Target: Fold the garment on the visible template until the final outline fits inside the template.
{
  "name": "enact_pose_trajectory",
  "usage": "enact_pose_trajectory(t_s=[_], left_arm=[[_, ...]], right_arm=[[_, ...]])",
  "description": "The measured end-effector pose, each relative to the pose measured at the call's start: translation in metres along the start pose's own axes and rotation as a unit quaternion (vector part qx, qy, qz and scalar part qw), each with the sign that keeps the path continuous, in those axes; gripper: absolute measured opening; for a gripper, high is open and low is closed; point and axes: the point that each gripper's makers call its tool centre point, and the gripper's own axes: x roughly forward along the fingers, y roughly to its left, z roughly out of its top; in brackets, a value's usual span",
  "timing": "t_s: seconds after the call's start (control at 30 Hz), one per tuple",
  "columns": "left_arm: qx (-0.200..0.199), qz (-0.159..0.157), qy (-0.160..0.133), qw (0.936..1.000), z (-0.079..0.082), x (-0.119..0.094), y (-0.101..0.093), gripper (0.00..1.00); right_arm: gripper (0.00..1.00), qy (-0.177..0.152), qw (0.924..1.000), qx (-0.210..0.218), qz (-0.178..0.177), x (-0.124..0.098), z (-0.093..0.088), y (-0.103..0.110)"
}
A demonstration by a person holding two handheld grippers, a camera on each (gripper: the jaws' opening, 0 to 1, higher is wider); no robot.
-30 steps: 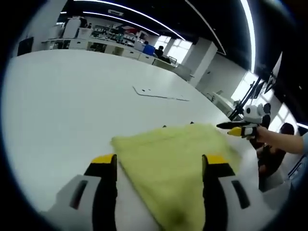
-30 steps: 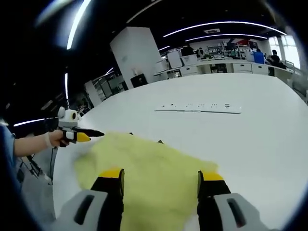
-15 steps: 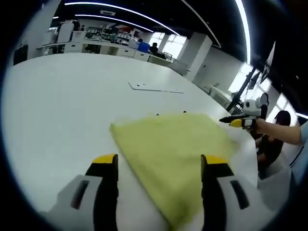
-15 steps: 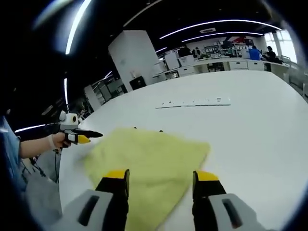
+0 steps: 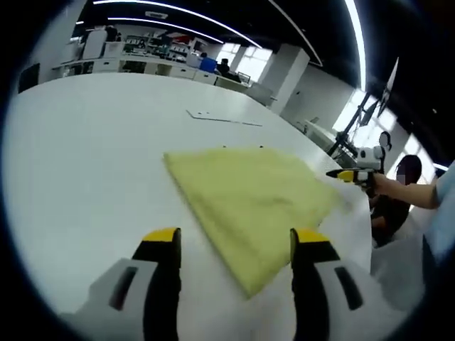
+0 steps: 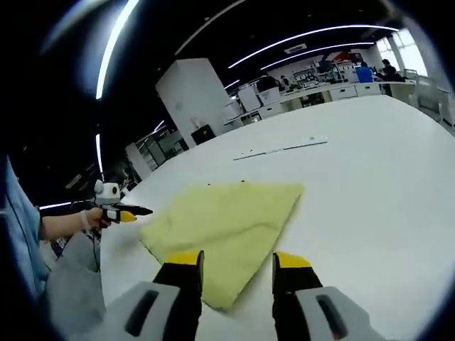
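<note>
A yellow garment [image 5: 249, 195] lies folded flat on the white table [image 5: 85, 156], roughly four-sided, with one corner pointing toward my left gripper [image 5: 234, 241]. That gripper hovers open just short of the corner, with nothing held. In the right gripper view the same garment [image 6: 220, 217] lies ahead of my right gripper [image 6: 237, 261], also open and holding nothing. Small dark template marks [image 5: 224, 147] peek out at the cloth's far edge. The right gripper [image 5: 350, 174], held in a hand, shows beside the cloth's right edge; the left gripper [image 6: 119, 212] shows at its left edge.
A thin white strip [image 5: 224, 119] lies on the table beyond the garment, also seen as the strip [image 6: 281, 149]. The table edge runs close behind the garment on the person's side. Desks and shelves [image 5: 142, 60] stand far back.
Both cameras have drawn back and risen. The garment no longer runs under the jaws; its near corner now lies in front of them, flat on the table.
</note>
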Motion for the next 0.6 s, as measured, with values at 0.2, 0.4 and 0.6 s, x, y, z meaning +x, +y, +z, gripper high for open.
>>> enact_pose_trajectory(t_s=[0.2, 0.4, 0.6], left_arm=[[0.011, -0.013, 0.039, 0.9991, -0.023, -0.007, -0.011, 0.53], [0.005, -0.030, 0.050, 0.9983, -0.032, -0.007, -0.021, 0.40], [-0.009, -0.028, 0.060, 0.9977, -0.041, -0.005, -0.021, 0.34]], right_arm=[[0.26, 0.009, 0.9998, -0.019, 0.004, -0.017, -0.019, 0.004], [0.22, 0.027, 0.9985, -0.044, 0.016, -0.026, -0.034, 0.011], [0.15, 0.040, 0.9960, -0.076, 0.023, -0.022, -0.044, 0.014]])
